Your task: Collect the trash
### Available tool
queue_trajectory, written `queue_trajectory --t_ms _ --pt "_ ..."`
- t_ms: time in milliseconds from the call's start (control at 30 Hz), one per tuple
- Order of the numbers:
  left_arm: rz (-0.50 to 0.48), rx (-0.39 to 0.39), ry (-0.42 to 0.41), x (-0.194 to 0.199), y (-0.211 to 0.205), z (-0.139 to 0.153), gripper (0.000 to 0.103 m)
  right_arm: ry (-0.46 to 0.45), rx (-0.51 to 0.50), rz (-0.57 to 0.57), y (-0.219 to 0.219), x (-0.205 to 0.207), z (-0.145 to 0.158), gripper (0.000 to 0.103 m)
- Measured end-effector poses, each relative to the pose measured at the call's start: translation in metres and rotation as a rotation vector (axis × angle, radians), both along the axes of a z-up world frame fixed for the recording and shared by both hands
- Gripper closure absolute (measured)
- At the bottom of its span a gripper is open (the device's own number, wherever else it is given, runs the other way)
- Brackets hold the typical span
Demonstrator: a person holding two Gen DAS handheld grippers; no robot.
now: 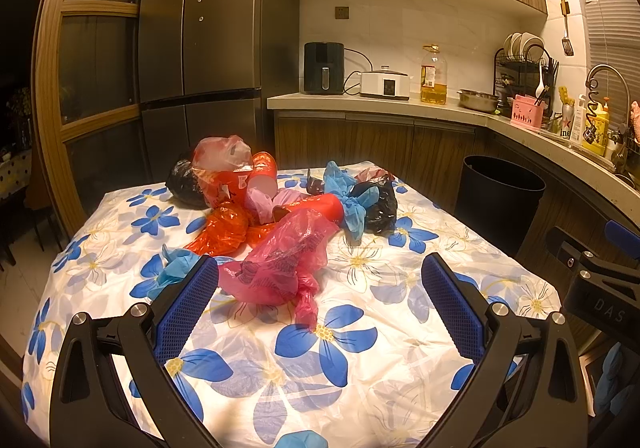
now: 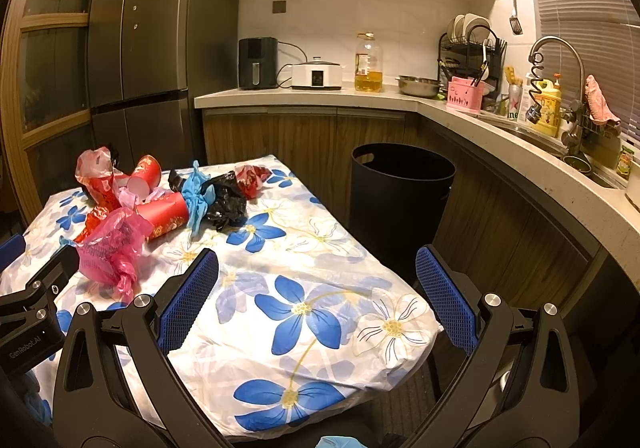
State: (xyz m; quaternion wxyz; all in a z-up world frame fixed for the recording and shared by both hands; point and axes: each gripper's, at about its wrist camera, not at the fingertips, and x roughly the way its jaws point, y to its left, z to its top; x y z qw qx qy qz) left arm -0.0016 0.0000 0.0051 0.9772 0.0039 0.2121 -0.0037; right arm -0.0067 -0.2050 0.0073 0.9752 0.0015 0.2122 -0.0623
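A heap of trash lies on the flowered table (image 1: 360, 368): a pink plastic bag (image 1: 280, 264) nearest, an orange bag (image 1: 224, 228), red paper cups (image 1: 320, 207), a blue glove (image 1: 348, 199) and black bags (image 1: 380, 203). My left gripper (image 1: 320, 288) is open, its jaws wide, just short of the pink bag. My right gripper (image 2: 316, 288) is open and empty over the table's right front part, with the pink bag (image 2: 108, 248) and the heap (image 2: 176, 203) to its left. A black trash bin (image 2: 400, 191) stands beyond the table's right side.
A counter (image 2: 320, 95) runs along the back and right with an air fryer (image 2: 258, 63), a cooker, an oil bottle (image 2: 368, 63), a dish rack and a sink faucet (image 2: 560, 59). A dark fridge (image 1: 216, 27) stands behind the table. The bin also shows in the left wrist view (image 1: 496, 199).
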Motion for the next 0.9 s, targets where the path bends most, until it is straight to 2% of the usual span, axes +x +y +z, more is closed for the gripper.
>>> queue_trajectory --t_ms 900 --pt "0.001 -0.001 0.0 -0.0016 -0.0004 0.0041 0.005 -0.006 -0.001 0.0 0.0001 -0.0018 0.0009 0.005"
